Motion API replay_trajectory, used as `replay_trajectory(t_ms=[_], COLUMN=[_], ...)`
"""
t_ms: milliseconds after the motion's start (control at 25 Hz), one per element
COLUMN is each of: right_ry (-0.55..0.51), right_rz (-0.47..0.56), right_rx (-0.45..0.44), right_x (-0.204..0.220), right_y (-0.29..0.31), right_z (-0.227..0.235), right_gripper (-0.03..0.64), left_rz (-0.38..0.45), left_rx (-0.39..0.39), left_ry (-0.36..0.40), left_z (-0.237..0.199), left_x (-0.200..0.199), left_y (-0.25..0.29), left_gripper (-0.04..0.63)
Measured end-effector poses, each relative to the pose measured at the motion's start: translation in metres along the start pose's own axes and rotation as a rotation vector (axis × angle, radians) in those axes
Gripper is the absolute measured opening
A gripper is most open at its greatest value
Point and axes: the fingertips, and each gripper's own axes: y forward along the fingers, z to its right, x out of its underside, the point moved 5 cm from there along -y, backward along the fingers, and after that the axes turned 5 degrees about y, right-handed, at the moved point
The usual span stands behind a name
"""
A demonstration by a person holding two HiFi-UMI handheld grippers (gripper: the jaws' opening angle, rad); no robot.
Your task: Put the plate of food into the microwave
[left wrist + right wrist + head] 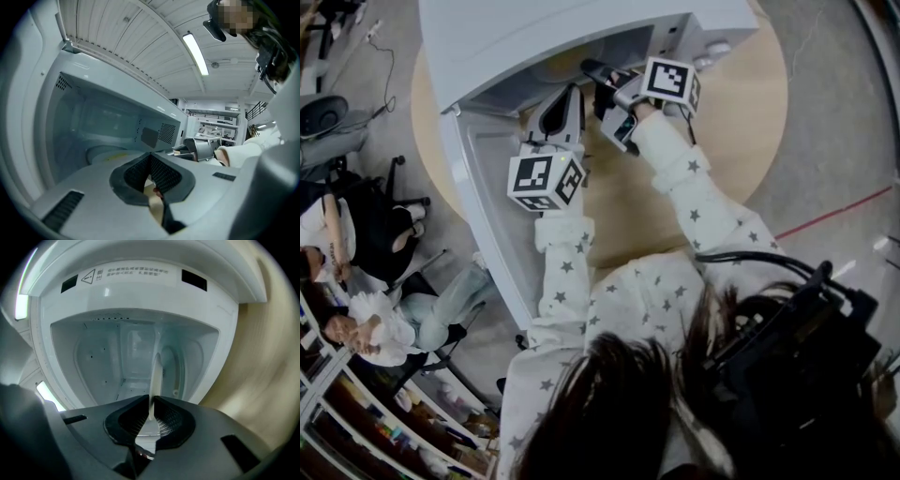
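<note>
A white microwave stands on a round wooden table with its door swung open to the left. My right gripper reaches into the cavity. In the right gripper view it is shut on the rim of a white plate, which shows edge-on as a thin pale strip. My left gripper hovers at the cavity's mouth, over the door's hinge side. Its jaws are shut with nothing between them. The left gripper view shows the pale round plate low in the cavity and the right gripper beside it. The food is hidden.
The open door juts toward me on the left. Bare tabletop lies right of the microwave. Left of the table sit people and an office chair. A red line runs across the grey floor at the right.
</note>
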Motion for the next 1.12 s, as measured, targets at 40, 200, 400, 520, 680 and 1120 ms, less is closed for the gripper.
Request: replay_trajectory(t_ms=[40, 200, 400, 520, 680, 1120], right_ry=[-0.018, -0.095, -0.113, -0.149, -0.180, -0.334], right_rz=[0.000, 0.002, -0.022, -0.032, -0.033, 0.013], right_rx=[0.007, 0.015, 0.024, 0.069, 0.130, 0.301], right_x=[0.000, -0.002, 0.000, -0.001, -0.003, -0.005], right_y=[0.001, 0.003, 0.005, 0.006, 0.008, 0.005], right_z=[-0.001, -0.006, -0.006, -0.003, -0.003, 0.004], right_gripper=[0.021, 0.023, 0.104, 0.104, 0.104, 0.104], left_rz=[-0.001, -0.003, -0.004, -0.004, -0.009, -0.020], left_rx=[0.002, 0.003, 0.005, 0.003, -0.004, -0.006], left_ry=[0.000, -0.003, -0.005, -0.003, -0.002, -0.003], left_z=[-0.001, -0.003, -0.004, -0.005, -0.007, -0.005], left_x=[0.000, 0.001, 0.002, 0.002, 0.003, 0.009], left_y=[0.001, 0.002, 0.002, 0.002, 0.003, 0.005], left_gripper=[0.002, 0.002, 0.002, 0.002, 0.002, 0.002])
